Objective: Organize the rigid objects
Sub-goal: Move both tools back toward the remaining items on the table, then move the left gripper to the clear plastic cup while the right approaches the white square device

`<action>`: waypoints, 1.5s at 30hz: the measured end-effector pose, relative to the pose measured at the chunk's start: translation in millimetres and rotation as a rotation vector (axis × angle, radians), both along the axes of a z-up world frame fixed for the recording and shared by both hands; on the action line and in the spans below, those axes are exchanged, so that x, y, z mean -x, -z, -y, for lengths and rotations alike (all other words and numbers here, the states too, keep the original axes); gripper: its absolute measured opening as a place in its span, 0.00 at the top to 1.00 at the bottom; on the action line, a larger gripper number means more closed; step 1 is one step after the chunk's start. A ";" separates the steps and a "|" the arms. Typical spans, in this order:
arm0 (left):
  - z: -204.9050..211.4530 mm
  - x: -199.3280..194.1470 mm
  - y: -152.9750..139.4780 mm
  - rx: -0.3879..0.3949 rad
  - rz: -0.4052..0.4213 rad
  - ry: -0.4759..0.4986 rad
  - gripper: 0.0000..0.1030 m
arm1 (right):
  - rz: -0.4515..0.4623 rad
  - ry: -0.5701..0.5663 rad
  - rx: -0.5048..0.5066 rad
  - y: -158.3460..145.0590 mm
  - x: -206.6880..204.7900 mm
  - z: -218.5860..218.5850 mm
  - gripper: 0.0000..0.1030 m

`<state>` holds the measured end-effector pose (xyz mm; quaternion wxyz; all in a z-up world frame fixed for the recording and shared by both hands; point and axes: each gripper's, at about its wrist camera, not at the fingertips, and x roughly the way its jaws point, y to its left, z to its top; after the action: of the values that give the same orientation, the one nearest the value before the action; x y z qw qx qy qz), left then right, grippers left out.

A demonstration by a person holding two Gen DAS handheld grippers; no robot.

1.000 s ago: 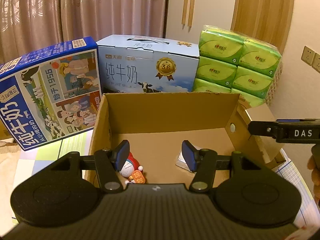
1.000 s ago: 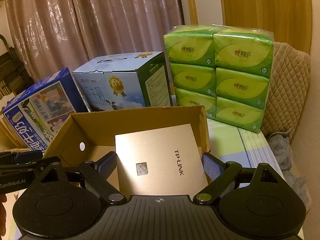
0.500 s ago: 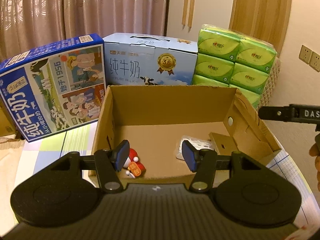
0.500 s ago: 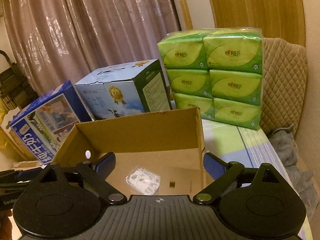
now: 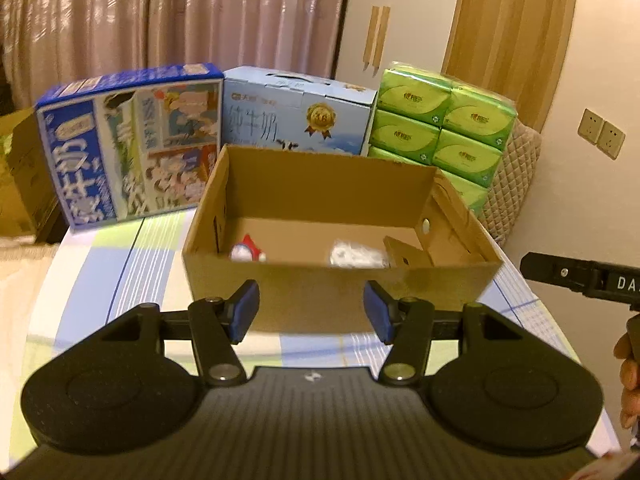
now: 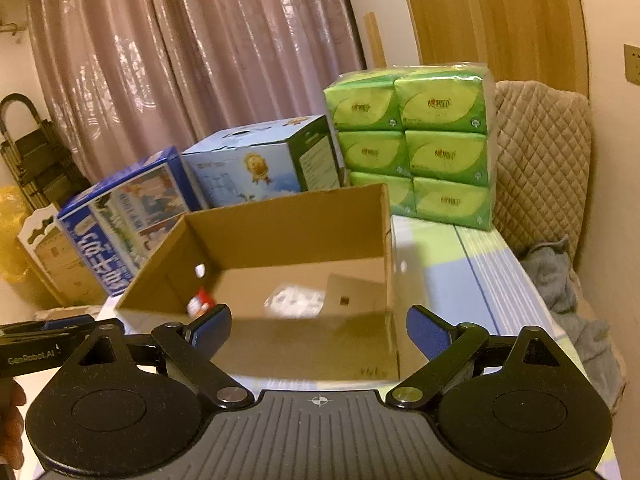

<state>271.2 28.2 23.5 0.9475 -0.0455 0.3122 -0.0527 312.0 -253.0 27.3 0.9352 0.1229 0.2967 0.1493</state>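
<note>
An open cardboard box (image 5: 340,284) (image 6: 304,344) stands on the striped table. Inside lie a small red, white and blue figurine (image 5: 247,251) (image 6: 200,303), a clear plastic packet (image 5: 356,255) (image 6: 294,300) and a gold TP-LINK box (image 5: 406,252) (image 6: 354,296) leaning at the right wall. My left gripper (image 5: 311,316) is open and empty, in front of the box's near wall. My right gripper (image 6: 319,330) is open and empty, also in front of the box. The right gripper's side shows at the right edge of the left wrist view (image 5: 580,280).
Behind the box stand a dark blue milk carton (image 5: 132,144) (image 6: 120,220), a light blue milk carton (image 5: 296,120) (image 6: 256,164) and a green tissue pack (image 5: 440,120) (image 6: 416,144). A quilted chair back (image 6: 540,160) with grey cloth (image 6: 568,292) is at the right.
The right gripper let go of the gold TP-LINK box, which now lies in the cardboard box. Both grippers have pulled back and up, out of the box.
</note>
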 end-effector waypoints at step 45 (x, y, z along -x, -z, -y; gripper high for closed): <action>32.2 211.6 37.7 -0.017 -0.110 -0.014 0.22 | -0.046 -0.047 0.080 37.6 229.1 13.8 0.11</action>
<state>59.6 -4.0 -14.2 0.9295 -0.0423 0.3641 -0.0406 82.9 -266.9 -10.4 0.9285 0.0817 0.3266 0.1565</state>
